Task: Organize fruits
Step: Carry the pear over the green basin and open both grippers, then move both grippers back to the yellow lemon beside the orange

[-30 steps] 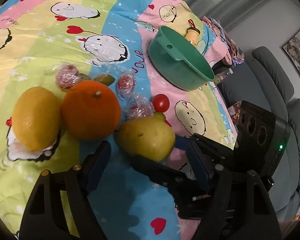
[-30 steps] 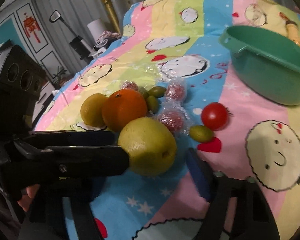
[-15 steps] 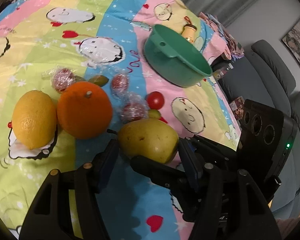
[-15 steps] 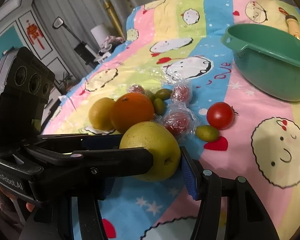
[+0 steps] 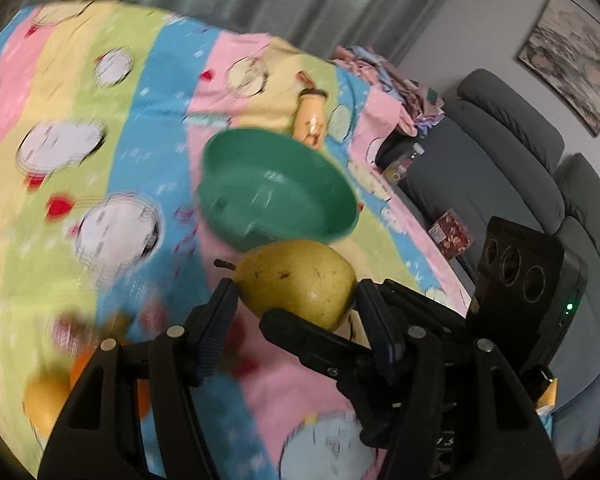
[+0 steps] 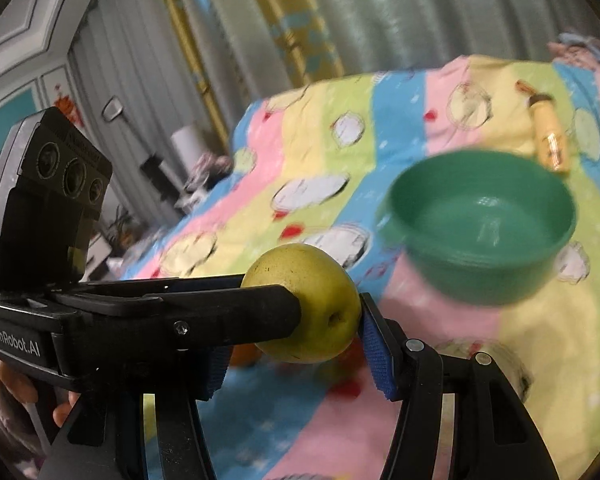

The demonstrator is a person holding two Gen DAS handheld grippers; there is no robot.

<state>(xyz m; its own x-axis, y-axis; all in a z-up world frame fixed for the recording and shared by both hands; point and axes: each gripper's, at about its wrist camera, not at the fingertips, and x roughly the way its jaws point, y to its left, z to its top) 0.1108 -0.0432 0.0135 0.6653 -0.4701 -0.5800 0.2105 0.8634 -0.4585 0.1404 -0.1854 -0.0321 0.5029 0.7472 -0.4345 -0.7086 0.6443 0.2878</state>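
Observation:
A yellow-green pear (image 5: 296, 284) hangs above the striped cartoon tablecloth (image 5: 100, 120), held from two sides. My left gripper (image 5: 296, 308) is shut on it, its blue pads pressing the pear's flanks. My right gripper (image 6: 296, 336) is shut on the same pear (image 6: 308, 300), crossing the left one. In the right wrist view the left gripper's black finger lies across the pear's near side. The empty green bowl (image 5: 236, 232) stands just beyond the pear, also seen as the green bowl (image 6: 480, 280) at the right. A blurred orange (image 5: 80, 364) and lemon (image 5: 44, 396) lie on the cloth at lower left.
A small yellow bottle (image 5: 310, 120) lies behind the bowl. A grey sofa (image 5: 520, 140) stands past the table's right edge. Curtains hang behind the table. A person's hand (image 6: 16, 392) grips the left gripper's handle.
Both grippers closed on the pear and lifted it off the cloth. The views rose and swung toward the green bowl; the other fruits dropped to the lower left.

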